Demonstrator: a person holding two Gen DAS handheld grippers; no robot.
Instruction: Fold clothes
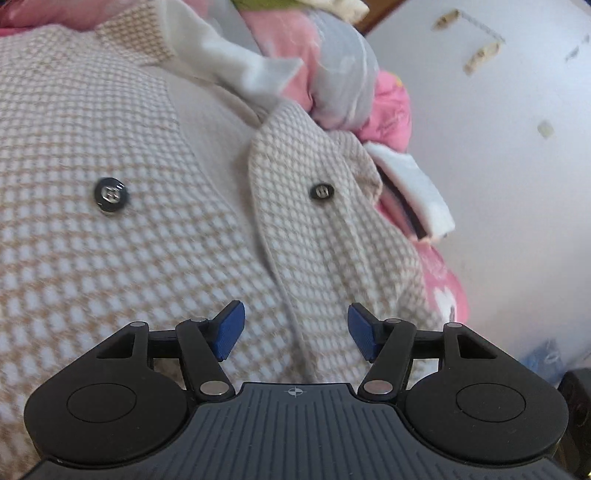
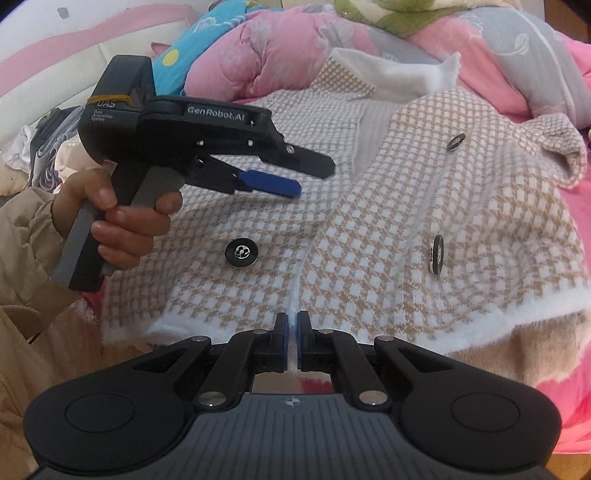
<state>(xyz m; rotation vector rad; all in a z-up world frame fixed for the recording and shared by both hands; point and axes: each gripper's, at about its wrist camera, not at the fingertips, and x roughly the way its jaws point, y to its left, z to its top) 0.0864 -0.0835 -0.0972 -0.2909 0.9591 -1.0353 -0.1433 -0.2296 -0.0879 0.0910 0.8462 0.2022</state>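
Observation:
A beige-and-white houndstooth jacket with dark round buttons lies front-up on the bed, white collar at the far end. My right gripper is shut on the jacket's white bottom hem at the front opening. A hand holds my left gripper above the jacket's left panel. In the left wrist view, the left gripper is open over the jacket, with nothing between its blue pads. One front edge is folded over, showing a small button.
Pink and grey quilts are bunched behind the collar, with a blue dotted cloth and a green-white cloth. Other clothes are piled at the left. A white wall rises to the right in the left wrist view.

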